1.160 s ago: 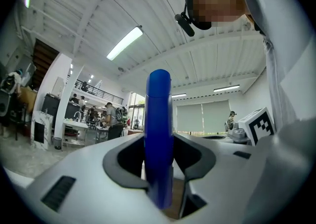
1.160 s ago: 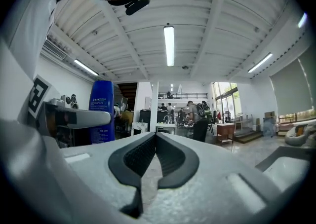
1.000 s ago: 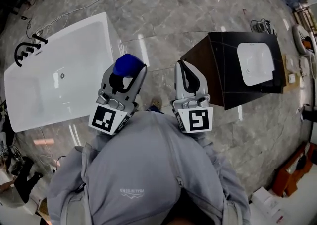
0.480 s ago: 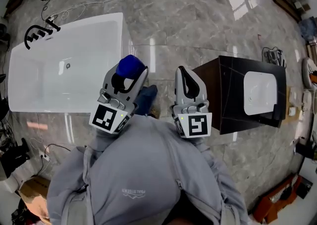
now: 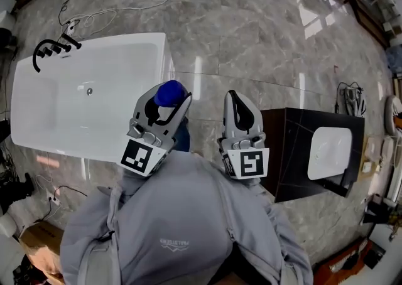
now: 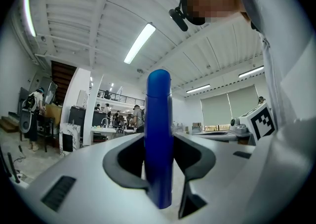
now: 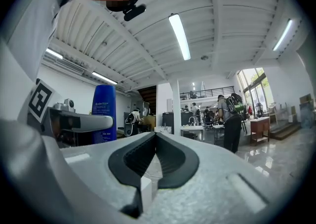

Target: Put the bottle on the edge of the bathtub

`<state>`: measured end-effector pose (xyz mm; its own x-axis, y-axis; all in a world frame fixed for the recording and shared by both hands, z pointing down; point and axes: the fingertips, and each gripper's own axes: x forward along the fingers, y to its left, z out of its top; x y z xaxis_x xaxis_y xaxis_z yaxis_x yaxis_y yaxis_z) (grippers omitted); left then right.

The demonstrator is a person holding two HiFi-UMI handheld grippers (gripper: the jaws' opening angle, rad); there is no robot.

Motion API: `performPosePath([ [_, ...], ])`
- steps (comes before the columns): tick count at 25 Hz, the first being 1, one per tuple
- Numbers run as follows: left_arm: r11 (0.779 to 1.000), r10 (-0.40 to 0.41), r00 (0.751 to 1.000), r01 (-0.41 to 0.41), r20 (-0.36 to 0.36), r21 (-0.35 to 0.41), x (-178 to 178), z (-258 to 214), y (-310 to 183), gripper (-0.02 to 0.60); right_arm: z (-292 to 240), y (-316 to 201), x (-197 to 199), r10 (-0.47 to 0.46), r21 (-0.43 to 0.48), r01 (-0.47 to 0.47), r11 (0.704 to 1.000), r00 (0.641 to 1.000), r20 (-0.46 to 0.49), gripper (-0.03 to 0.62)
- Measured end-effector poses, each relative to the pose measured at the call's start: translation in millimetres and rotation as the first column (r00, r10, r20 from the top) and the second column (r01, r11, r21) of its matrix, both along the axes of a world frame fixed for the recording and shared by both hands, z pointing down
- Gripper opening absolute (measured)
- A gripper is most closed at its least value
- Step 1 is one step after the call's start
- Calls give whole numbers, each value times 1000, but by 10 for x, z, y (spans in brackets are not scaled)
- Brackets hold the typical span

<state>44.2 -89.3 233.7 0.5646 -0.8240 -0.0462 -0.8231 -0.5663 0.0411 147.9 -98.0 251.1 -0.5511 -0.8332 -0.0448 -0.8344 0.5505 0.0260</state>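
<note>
Two grippers in your hands: left gripper (image 5: 171,96) pinching the blue bottle (image 5: 168,91), carried just beside the white bathtub (image 5: 113,40); right gripper (image 5: 233,96) pressed together, empty, farther from the bathtub.

- left gripper (image 5: 166,102) (image 6: 158,159): held out in front of the chest, jaws pointing away from the body. the jaws are clamped on a blue bottle (image 5: 169,92) (image 6: 158,119), which stands upright with one pad on each side.
- right gripper (image 5: 232,96) (image 7: 154,141): level with the left gripper, near it but apart. the jaws are pressed together with nothing between them.
- marker cube (image 5: 141,155): one at the rear of each gripper, nearest the chest.
- left arm (image 5: 116,193) and right arm (image 5: 270,199): bent and kept close to the torso. the hands are hidden under the grippers.
</note>
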Motion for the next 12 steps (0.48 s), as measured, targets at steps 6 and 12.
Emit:
performPosePath([
  [6, 1000, -13, 1000, 13, -11, -12, -200, -25, -734, 152, -64, -808, -305, -53, 19, 53, 998, 999, -1, 2],
  [12, 1000, -20, 1000, 20, 2, -7, -498, -6, -1382, 152, -79, -1466, -690, -101, 19, 101, 995, 995, 16, 2],
])
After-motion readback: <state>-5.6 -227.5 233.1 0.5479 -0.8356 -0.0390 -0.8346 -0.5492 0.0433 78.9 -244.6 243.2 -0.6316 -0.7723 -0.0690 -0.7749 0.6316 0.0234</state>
